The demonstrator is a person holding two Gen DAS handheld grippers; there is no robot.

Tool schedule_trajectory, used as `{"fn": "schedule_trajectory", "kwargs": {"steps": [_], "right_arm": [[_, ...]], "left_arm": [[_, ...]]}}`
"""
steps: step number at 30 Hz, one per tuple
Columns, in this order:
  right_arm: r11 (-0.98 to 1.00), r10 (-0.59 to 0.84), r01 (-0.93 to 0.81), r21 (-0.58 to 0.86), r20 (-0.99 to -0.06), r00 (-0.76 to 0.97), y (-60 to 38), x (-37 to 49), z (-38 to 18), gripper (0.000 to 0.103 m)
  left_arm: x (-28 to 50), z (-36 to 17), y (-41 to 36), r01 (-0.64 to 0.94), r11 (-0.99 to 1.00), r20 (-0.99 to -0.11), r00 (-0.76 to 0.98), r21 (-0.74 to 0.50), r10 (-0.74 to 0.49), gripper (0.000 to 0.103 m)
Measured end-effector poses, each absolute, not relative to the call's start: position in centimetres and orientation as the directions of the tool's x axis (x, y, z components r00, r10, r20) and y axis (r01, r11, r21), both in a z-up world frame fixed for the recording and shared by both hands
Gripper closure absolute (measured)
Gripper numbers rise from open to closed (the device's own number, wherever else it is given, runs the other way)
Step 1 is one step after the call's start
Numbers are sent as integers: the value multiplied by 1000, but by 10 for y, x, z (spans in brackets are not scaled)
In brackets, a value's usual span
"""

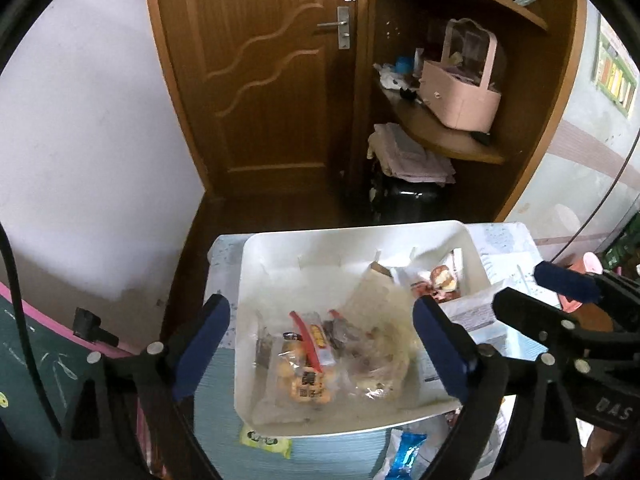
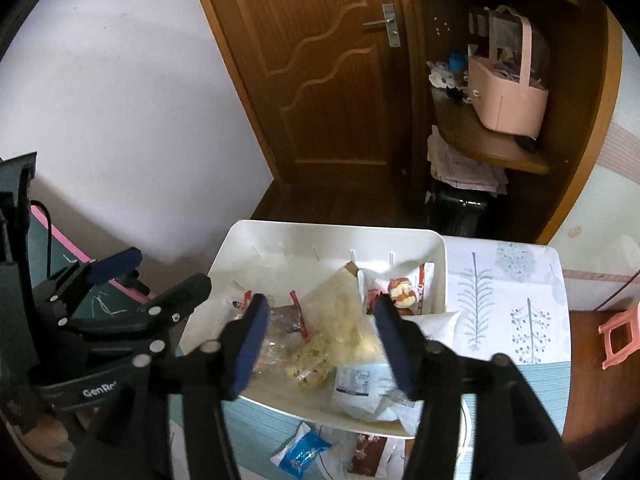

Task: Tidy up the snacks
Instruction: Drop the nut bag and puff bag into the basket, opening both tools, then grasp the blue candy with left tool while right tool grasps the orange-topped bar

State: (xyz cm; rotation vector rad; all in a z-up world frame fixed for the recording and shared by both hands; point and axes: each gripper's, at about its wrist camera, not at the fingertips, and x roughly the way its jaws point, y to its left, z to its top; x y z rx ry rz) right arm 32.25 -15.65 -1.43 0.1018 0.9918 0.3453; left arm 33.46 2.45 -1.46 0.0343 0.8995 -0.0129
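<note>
Already the white bin (image 1: 256,264) on the tabletop (image 2: 504,292) is heaped with snack packets, so the tall crinkly bag (image 2: 340,304) leaning in the middle could slump over the rim, or a careless reach could knock the blue packet (image 2: 300,454) lying loose in front of it off the edge. Both tools hang above the bin empty: the left tool (image 1: 320,348) stands wide and the right tool (image 2: 320,344) about half spread, neither touching anything.
</note>
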Motion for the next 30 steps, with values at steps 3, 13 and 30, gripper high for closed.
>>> {"fn": "schedule_trajectory", "kwargs": {"steps": [3,13,30], "right_arm": [[940,337,-232,252,-799,497,-158,322,-14,39],[944,327,-222,245,-793,515,-166,307,-6,39],[961,277,-178,213,-780,561,-208,237,8,39]], "left_arm": [[333,-13,25,21,999,-780,626,28,9,11],[320,-3,21,33,999,-766,643,8,-15,11],[252,12,-6,87,995,-735,670,-58,-101,11]]}}
